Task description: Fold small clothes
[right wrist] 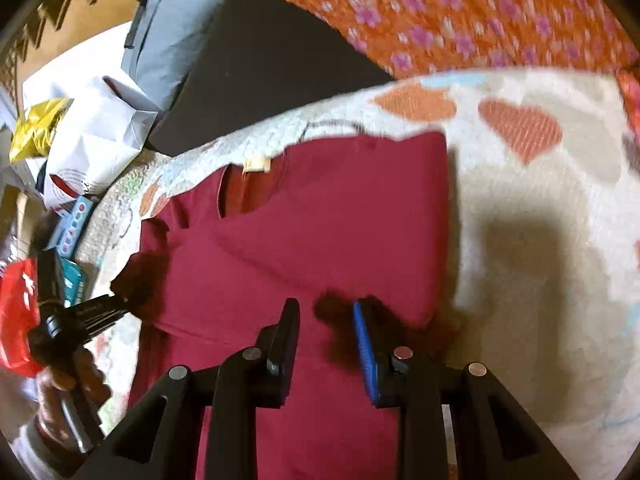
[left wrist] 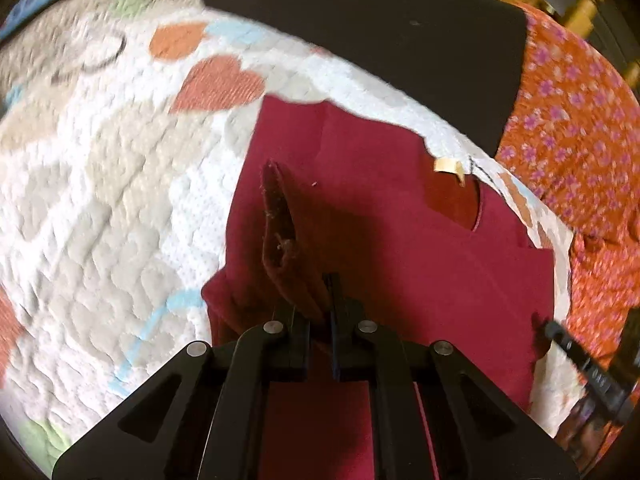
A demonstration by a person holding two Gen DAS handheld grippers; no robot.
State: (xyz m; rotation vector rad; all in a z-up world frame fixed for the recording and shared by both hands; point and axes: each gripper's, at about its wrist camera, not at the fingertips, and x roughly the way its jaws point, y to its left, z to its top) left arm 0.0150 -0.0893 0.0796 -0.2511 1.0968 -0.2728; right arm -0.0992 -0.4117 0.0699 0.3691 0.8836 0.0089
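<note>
Left claw [left wrist: 320, 300] pinches a raised flap of the maroon shirt [left wrist: 400, 240], which lies flat on the heart-print quilt [left wrist: 120, 200] near its far edge. It should carry that flap low and straight across. Right claw [right wrist: 326, 320] hovers spread over the shirt's near half, ready to press down and anchor it.

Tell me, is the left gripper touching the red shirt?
Touching. The left wrist view shows the left gripper shut on a raised fold of the red shirt, with the cloth pinched between its fingers.
</note>
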